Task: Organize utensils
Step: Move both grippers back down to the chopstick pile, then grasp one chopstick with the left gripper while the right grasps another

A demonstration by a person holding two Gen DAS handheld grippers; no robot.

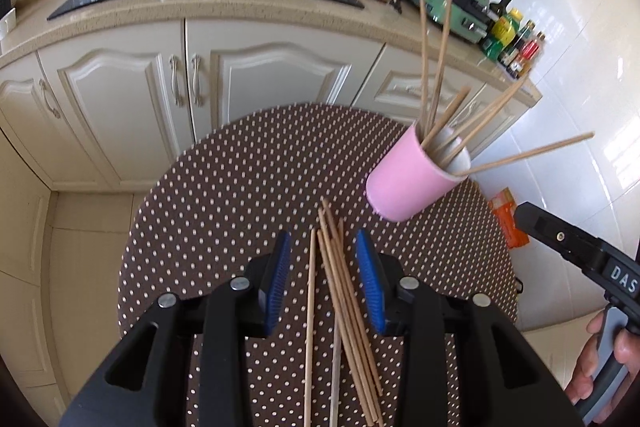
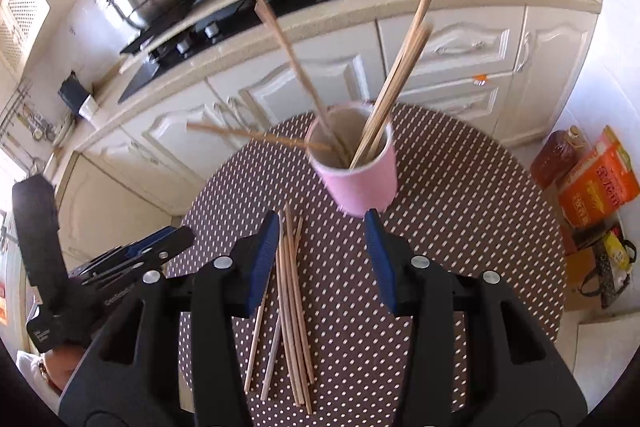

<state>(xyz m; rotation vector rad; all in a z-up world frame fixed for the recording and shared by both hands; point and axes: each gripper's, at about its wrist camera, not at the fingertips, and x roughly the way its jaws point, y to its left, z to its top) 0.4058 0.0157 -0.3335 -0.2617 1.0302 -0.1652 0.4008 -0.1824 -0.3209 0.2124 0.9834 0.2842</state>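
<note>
While the left claw [image 1: 324, 283] hangs over the dotted worktop [image 1: 224, 187] with its blue pads apart and pressing on nothing, the loose bundle of chopsticks [image 1: 344, 311] lies flat between them; whether a pad brushes a stick cannot be told. The right claw [image 2: 320, 259] also stands parted and empty, the same bundle lying just under its left pad, its near ends cut off by the claw body. Beyond both stands the pink cup [image 2: 360, 183], upright, with more chopsticks [image 2: 396, 79] fanned out of it, blurred in the right view.
</note>
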